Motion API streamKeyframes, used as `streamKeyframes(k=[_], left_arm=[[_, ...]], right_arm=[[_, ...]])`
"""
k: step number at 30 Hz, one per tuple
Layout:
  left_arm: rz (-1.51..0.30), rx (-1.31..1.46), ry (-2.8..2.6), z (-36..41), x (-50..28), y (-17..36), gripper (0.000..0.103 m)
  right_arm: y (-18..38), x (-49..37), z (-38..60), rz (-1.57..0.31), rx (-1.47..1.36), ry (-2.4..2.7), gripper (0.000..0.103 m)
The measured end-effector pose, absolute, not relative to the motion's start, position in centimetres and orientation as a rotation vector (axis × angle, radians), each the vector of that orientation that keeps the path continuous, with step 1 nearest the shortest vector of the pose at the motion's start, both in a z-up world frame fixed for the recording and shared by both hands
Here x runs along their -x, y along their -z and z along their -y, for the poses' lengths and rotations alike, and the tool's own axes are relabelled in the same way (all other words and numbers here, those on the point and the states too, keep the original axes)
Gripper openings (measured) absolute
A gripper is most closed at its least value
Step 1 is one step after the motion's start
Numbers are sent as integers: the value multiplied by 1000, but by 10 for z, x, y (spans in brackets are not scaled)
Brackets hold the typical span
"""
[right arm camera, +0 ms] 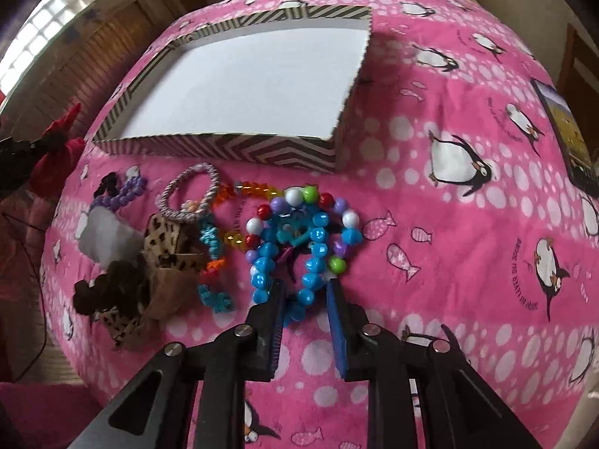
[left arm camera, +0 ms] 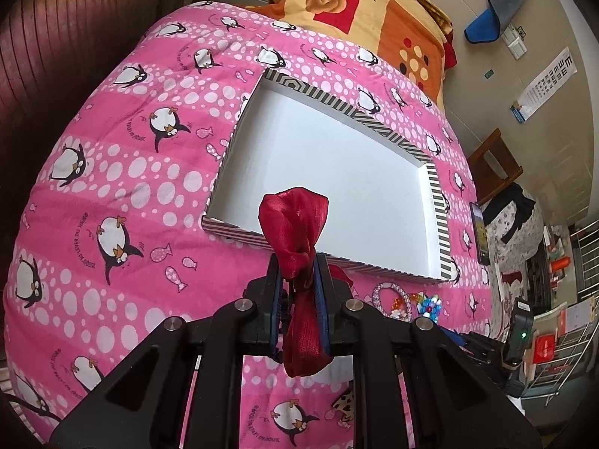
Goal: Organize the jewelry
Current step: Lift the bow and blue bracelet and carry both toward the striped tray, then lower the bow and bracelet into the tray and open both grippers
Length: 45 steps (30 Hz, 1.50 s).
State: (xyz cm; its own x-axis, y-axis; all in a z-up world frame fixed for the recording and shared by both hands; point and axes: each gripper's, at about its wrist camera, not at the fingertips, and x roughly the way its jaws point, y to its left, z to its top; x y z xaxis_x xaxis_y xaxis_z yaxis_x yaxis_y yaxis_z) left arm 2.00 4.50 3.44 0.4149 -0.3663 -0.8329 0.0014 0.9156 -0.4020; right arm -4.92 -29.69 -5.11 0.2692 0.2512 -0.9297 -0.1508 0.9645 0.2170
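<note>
Beneath both our grippers spreads a pink penguin-print quilt covering the bed. Ahead of the jaws sits a shallow striped box with a bare white floor; in the left wrist view its near rim lies just beyond our left fingertips, and in the right wrist view it lies farther off, past the jewelry.

Our left gripper is clamped on a red satin ribbon bow: the pads press its knot, one loop rises above the jaws and a tail hangs down behind them.

Our right gripper points down at the quilt with its jaws parted and nothing pressed between them; the near end of a blue bead bracelet lies in the gap between the tips, and we cannot tell whether the tips touch it.

To the left of those jaws we see a leopard-print fabric piece, a teal and orange beaded strand, a woven lilac hair tie and a purple bead string, all between the jaws and the box.
</note>
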Motion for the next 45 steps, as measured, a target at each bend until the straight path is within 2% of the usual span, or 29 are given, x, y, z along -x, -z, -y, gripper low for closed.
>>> streamKeyframes(k=[1,2,14,21,32,43,45], left_arm=[[-1124,365,238,-45,-20,-35,14],[-1122,364,238,-45,-20,-36,14],[-1091,373,272,-43,-29,-50,14],[-1078,357,303,-25,-57,-55,14],[-1116,326,209,-13,-157,-19,14],[-1157,278,85,-21,-224,23,15],[-1151,256,69,-20,-226,27,25]], right_arm=[[51,50,299,-1268,-114,-272,16],[47,53,302,-1255,-122,-268,8],[-54,63,323,-1051,-199,-338,8],[-82,20,295,-952,-201,-380,8],[-24,-110,253,-1045,-154,-364,8],[23,-206,276,-1081,-17,-125,8],[25,-209,281,-1074,0,-84,8]])
